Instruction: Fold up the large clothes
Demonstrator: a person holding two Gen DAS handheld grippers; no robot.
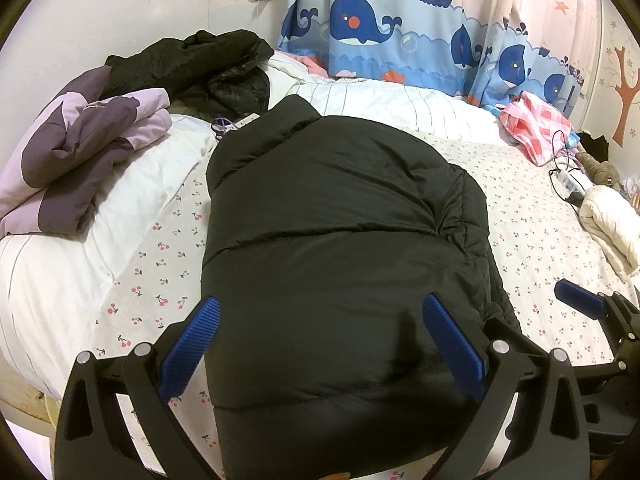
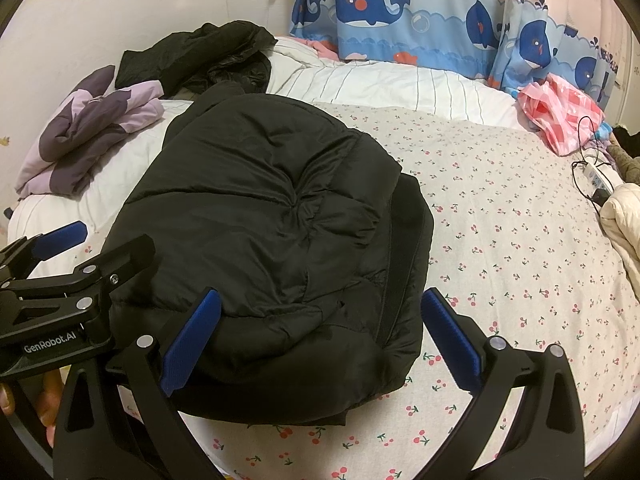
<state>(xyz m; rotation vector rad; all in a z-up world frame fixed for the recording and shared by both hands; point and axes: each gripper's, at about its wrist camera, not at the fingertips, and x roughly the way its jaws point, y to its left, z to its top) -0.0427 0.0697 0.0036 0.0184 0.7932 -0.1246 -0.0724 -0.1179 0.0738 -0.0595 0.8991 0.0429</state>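
A black puffer jacket [image 1: 340, 232] lies folded lengthwise on the cherry-print bed sheet [image 1: 532, 240], collar toward the far side; it also shows in the right wrist view [image 2: 272, 232]. My left gripper [image 1: 320, 344] is open, its blue fingers straddling the jacket's near hem. My right gripper [image 2: 320, 336] is open too, over the jacket's near right corner. The right gripper shows at the right edge of the left wrist view [image 1: 584, 304], and the left gripper at the left edge of the right wrist view [image 2: 60, 240]. Neither holds anything.
A folded purple garment [image 1: 80, 160] and a crumpled black jacket [image 1: 192, 60] lie at the far left on a white striped duvet [image 1: 400, 100]. A pink checked bag [image 1: 536, 124], a power strip with cables [image 1: 572, 180] and a cream garment [image 1: 612, 224] sit at the right. Whale-print curtain [image 1: 400, 28] behind.
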